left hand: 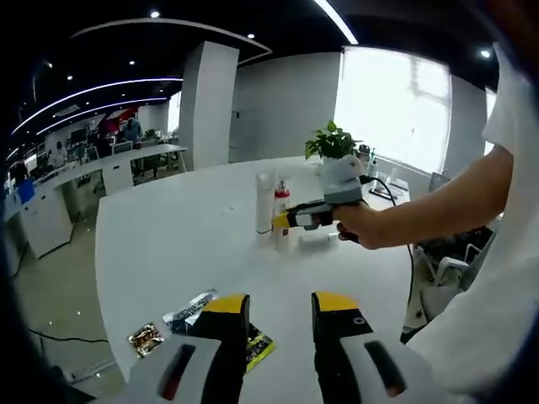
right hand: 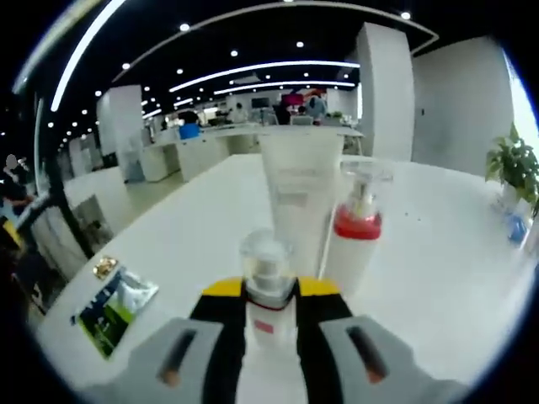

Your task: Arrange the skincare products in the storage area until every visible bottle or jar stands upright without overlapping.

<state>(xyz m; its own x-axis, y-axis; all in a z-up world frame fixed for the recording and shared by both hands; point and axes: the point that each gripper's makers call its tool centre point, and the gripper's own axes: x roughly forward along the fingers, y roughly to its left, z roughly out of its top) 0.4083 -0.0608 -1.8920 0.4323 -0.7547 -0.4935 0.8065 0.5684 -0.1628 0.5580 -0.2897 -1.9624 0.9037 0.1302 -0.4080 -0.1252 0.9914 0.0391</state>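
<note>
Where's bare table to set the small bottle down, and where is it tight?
Free: the white table between the sachets at its near edge and the tall tube; also beyond the pump bottle toward the plant. Tight: around the tube and pump bottle, where the right gripper holds the small bottle just in front of them.

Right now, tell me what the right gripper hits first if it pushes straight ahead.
Right gripper already clamps a small bottle. Straight ahead, that bottle likely meets the tall tube first; depth is uncertain.
</note>
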